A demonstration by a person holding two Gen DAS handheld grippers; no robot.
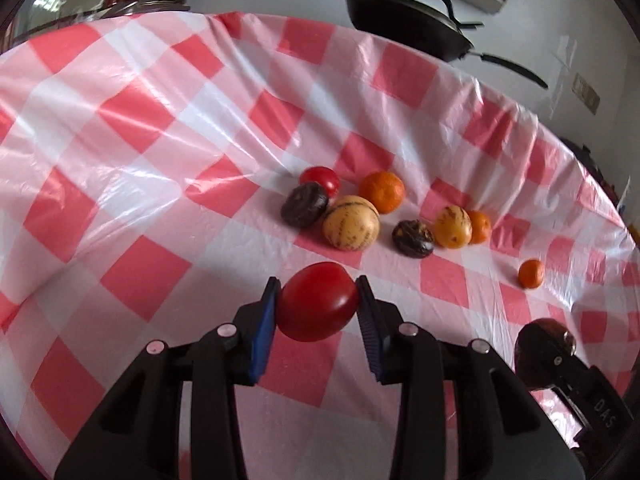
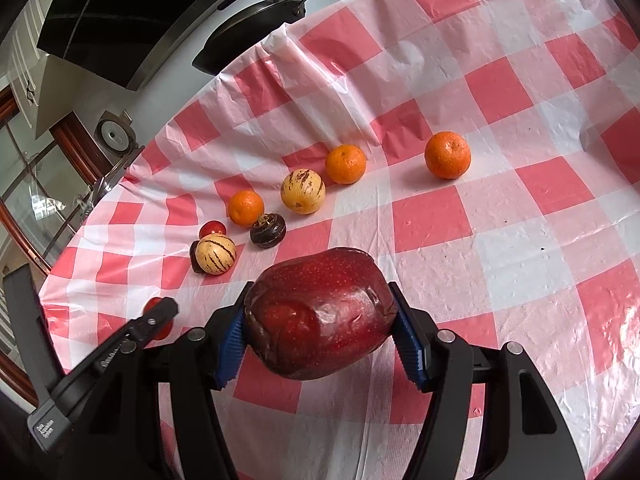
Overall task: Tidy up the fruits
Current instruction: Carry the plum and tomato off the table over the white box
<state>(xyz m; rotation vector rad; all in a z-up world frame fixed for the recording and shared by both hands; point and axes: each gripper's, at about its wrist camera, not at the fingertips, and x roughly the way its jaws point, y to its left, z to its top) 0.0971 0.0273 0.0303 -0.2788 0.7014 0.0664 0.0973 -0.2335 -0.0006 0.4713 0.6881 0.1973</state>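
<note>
Fruits lie loose on the checked tablecloth [image 1: 120, 120], and you hold one in each tool. Your left gripper [image 1: 318, 308] is clamped on a red tomato [image 1: 318, 306], both blue pads [image 1: 264, 332] pressed to its sides, the fruit lifted clear of the cloth. Beyond it, left to right in the left wrist view: a second small tomato [image 1: 320, 178] behind a dark round fruit [image 1: 304, 204], that one touching a striped yellow fruit [image 1: 351, 222]; an orange [image 1: 381, 191] just behind; another dark fruit [image 1: 413, 239]; a second striped fruit [image 1: 452, 227] against an orange [image 1: 480, 226]; a small orange [image 1: 531, 273] well apart to the right. Your right gripper [image 2: 320, 340] grips a large dark-red apple [image 2: 320, 312], jaws wide around it. Black pans [image 1: 408, 28] sit past the table's far edge. No fruit lies between either gripper and the cluster.
</note>
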